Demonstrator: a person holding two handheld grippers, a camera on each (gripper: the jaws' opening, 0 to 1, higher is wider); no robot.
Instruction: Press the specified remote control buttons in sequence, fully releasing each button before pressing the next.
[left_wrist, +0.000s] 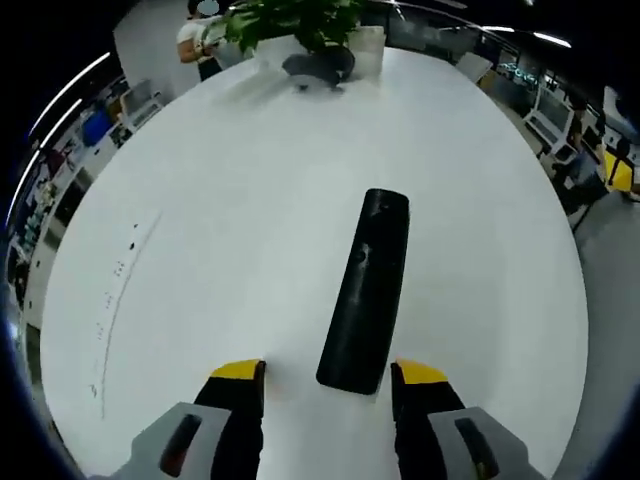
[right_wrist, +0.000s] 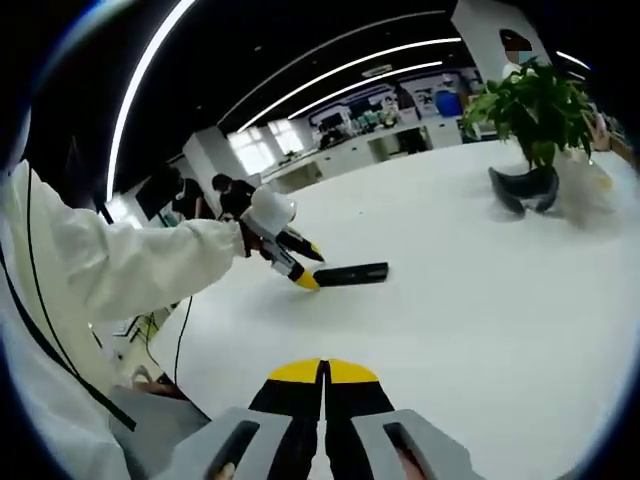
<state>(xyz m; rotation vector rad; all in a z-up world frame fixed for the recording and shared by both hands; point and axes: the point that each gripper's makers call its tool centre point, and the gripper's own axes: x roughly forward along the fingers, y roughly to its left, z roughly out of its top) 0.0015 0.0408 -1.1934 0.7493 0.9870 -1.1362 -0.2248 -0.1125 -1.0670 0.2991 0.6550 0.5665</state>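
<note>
**Black remote lying flat on the white table, between the left gripper's spread tips**

The remote (left_wrist: 366, 291) is a long, slim black bar with rounded ends and a smooth, glossy top. Its buttons are too faint to make out; only a small pale mark shows near the middle. It lies flat on the white table (left_wrist: 240, 220), its near end reaching in between the yellow tips of the left gripper (left_wrist: 327, 372), closer to the tip on the right of the left gripper view. Whether either tip touches it cannot be told. The jaws stand spread wide, holding nothing.

In the right gripper view the same remote (right_wrist: 351, 274) shows from the side as a thin dark strip, with the left gripper (right_wrist: 303, 266) at its end, held by a person in a white sleeve (right_wrist: 140, 265).

The right gripper (right_wrist: 324, 372) hangs well away from the remote, its yellow-tipped jaws pressed together with nothing between them.

At the far edge of the table stands a potted plant (left_wrist: 305, 25) with a dark curved object (left_wrist: 318, 68) just beside it.
</note>
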